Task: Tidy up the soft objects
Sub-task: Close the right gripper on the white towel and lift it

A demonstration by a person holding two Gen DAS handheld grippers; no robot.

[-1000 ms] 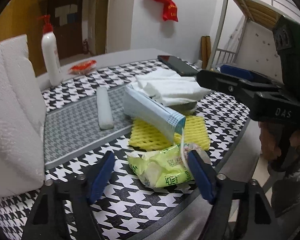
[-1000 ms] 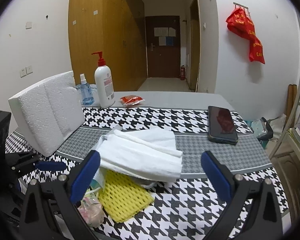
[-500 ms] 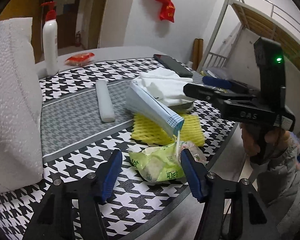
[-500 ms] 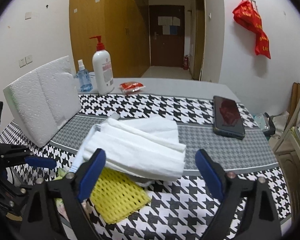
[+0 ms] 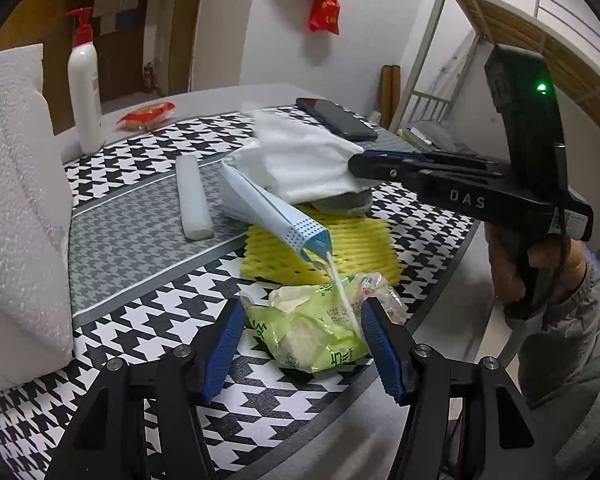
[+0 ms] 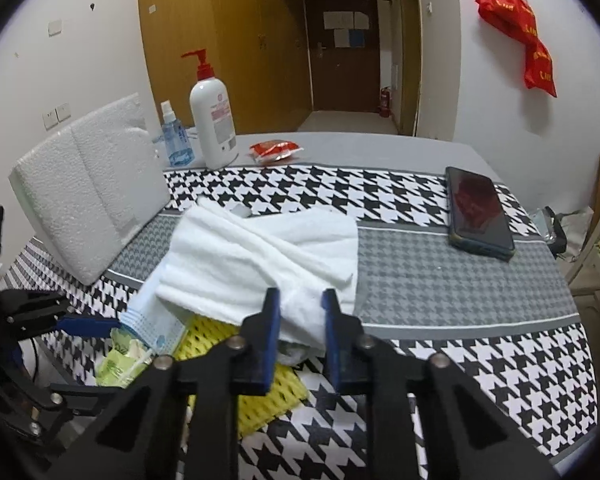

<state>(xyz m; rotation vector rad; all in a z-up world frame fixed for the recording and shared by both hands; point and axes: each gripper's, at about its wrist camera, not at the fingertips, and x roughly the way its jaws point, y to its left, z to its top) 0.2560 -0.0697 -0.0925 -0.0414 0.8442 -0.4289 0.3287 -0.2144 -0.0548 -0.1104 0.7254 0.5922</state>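
Note:
A crumpled green plastic packet [image 5: 312,328] lies near the table's front edge, between the pads of my left gripper [image 5: 302,334], which touch its sides. A folded white towel [image 6: 260,256] lies on a blue face mask [image 5: 268,208] and a yellow foam net [image 5: 348,248]. My right gripper [image 6: 299,320] has its blue pads closed to a narrow gap on the towel's near edge. In the left wrist view the right gripper [image 5: 364,162] reaches the towel [image 5: 300,160] from the right.
A large white foam block [image 6: 88,188] stands at the left. A white foam stick [image 5: 192,196] lies on the grey cloth strip. A lotion pump bottle [image 6: 214,120], a small spray bottle [image 6: 174,136], a red packet [image 6: 274,148] and a phone [image 6: 478,208] sit further back.
My left gripper moved forward and its jaws narrowed around the green packet. My right gripper moved down to the towel and its jaws went from wide open to nearly shut on the towel's edge.

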